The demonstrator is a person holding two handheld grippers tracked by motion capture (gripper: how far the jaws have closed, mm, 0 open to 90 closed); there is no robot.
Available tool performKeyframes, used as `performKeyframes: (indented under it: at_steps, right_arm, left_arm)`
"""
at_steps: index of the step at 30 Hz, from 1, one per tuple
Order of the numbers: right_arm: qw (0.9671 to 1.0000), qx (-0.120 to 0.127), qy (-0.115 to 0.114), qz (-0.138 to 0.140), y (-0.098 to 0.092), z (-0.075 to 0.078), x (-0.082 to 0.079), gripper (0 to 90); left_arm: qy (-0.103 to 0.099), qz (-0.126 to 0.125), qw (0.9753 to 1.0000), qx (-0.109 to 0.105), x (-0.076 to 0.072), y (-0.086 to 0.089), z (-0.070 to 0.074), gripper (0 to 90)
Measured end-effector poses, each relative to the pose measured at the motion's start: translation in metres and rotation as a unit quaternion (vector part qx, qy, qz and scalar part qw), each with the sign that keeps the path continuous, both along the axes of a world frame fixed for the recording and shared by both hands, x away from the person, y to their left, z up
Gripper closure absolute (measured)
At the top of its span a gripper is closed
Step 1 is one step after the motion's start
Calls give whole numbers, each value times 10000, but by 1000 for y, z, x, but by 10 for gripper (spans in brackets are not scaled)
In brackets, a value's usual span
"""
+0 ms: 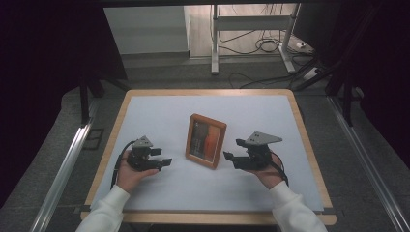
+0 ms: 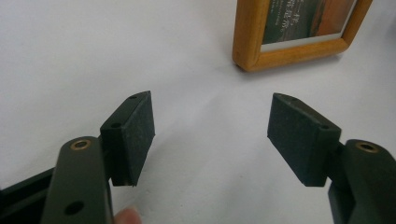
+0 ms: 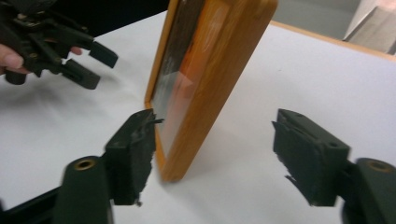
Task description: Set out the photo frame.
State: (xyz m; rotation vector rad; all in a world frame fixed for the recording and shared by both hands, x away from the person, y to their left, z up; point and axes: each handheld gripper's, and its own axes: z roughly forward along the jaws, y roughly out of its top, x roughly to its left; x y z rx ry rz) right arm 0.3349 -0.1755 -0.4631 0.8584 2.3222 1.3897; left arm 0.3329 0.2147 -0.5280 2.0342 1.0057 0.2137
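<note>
A wooden picture frame [image 1: 206,140] stands upright near the middle of a white-covered tabletop [image 1: 159,111], apparently propped from behind, though its support is hidden. The left gripper [image 1: 164,157] hovers just left of the frame, its jaws spread and empty; the right gripper [image 1: 232,151] sits just right of it, jaws likewise spread, the frame's near edge partly between them, apart from both pads. The flanking pose suggests a two-sided approach. No containers are present.

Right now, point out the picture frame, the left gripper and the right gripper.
picture frame [image 1: 206,140], high view, middle of its glass front.
left gripper [image 1: 165,156], high view, between its jaw tips.
right gripper [image 1: 234,149], high view, between its jaw tips.
</note>
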Motion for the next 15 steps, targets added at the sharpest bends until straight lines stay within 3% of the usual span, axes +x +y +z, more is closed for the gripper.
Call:
performKeyframes:
  at_steps: [4, 7, 8, 10, 11, 12, 15]
  right_arm:
    - [9999, 93, 40, 28, -3, -6, -5, 404]
    - [9999, -62, 53, 146, 0, -12, -10, 565]
    - [9999, -62, 53, 146, 0, -12, -10, 565]
    - [9995, -196, 109, 222, 5, -16, -13, 707]
    - [9995, -196, 109, 222, 5, -16, -13, 707]
    - [9987, -340, 86, 370, 11, -18, -15, 805]
    - [9974, -497, 77, 512, 22, -23, -17, 883]
  left_arm:
    - [-13, 14, 10000, -2, -2, -1, 0, 310]
    - [-19, 29, 10000, -4, -4, -1, 1, 310]
    - [-19, 29, 10000, -4, -4, -1, 1, 310]
    - [-29, 24, 10000, 8, -5, -1, 1, 310]
    - [-29, 24, 10000, 8, -5, -1, 1, 310]
    - [-32, 2, 10000, 14, -6, -1, 1, 310]
    - [-41, -13, 10000, 6, -6, -1, 1, 310]
